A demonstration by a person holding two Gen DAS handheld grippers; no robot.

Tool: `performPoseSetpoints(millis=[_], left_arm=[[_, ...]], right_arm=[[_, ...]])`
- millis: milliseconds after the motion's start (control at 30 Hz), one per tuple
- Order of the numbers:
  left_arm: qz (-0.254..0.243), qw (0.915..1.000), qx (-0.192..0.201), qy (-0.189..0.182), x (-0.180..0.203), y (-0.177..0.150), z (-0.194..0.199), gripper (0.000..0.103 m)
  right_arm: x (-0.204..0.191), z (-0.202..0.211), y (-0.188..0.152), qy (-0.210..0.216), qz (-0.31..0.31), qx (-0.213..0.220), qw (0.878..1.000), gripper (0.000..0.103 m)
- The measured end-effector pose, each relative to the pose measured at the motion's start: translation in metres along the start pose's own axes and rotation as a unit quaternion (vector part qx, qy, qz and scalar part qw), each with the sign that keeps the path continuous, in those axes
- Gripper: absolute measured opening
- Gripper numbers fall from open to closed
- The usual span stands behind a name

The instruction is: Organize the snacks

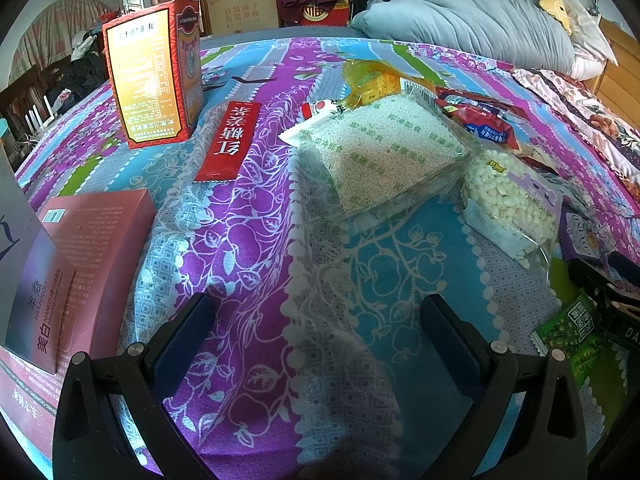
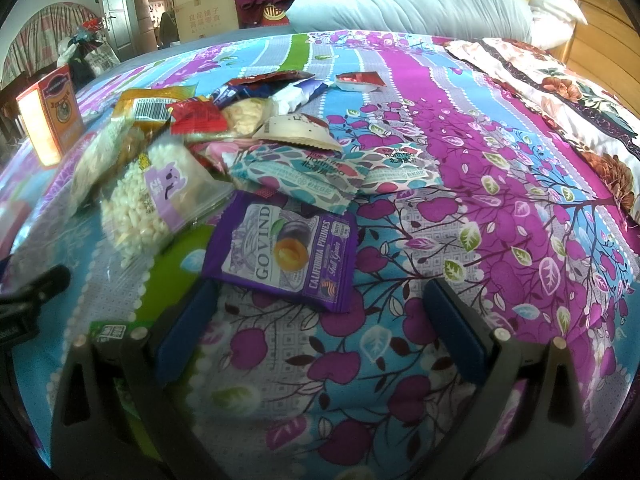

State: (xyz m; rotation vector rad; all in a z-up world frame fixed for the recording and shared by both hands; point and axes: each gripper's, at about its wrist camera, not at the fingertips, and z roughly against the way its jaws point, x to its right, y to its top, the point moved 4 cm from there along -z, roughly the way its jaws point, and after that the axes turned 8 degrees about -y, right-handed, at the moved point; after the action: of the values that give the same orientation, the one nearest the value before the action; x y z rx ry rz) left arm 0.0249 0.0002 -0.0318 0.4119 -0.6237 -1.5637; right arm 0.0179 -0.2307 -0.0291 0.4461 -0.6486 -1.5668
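Note:
Snacks lie scattered on a patterned bedspread. My left gripper is open over bare cloth, with a clear bag of small white grains ahead and a puffed-corn bag to the right. A red sachet lies ahead left, and a red-and-yellow box stands upright behind it. My right gripper is open, just short of a purple prune packet. Beyond it sit the puffed-corn bag, two leaf-patterned packets and a pile of mixed wrappers.
A pink box with a smaller purple box on it lies at the left. A green packet sits under the other gripper at the right edge. A blue quilt and floral blanket lie at the far side.

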Motion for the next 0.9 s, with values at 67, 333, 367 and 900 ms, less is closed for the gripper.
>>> performPoseSetpoints(millis=[67, 333, 367, 900], left_arm=[[0.0, 1.0, 0.0, 0.0, 0.0, 0.0001, -0.0001, 0.103], [0.0, 1.0, 0.0, 0.0, -0.0001, -0.0001, 0.0001, 0.103], [0.0, 1.0, 0.0, 0.0, -0.0001, -0.0001, 0.0002, 0.103], [-0.001, 1.0, 0.004, 0.002, 0.0069, -0.0004, 0.0073, 0.103]], right_arm=[[0.0, 0.0, 0.0, 0.0, 0.0, 0.0, 1.0, 0.103], [0.0, 0.0001, 0.0, 0.0, 0.0, 0.0, 1.0, 0.103], [-0.0001, 0.0001, 0.0, 0.0, 0.0, 0.0, 1.0, 0.103], [0.0, 0.0001, -0.0001, 0.0, 0.0, 0.0, 1.0, 0.103]])
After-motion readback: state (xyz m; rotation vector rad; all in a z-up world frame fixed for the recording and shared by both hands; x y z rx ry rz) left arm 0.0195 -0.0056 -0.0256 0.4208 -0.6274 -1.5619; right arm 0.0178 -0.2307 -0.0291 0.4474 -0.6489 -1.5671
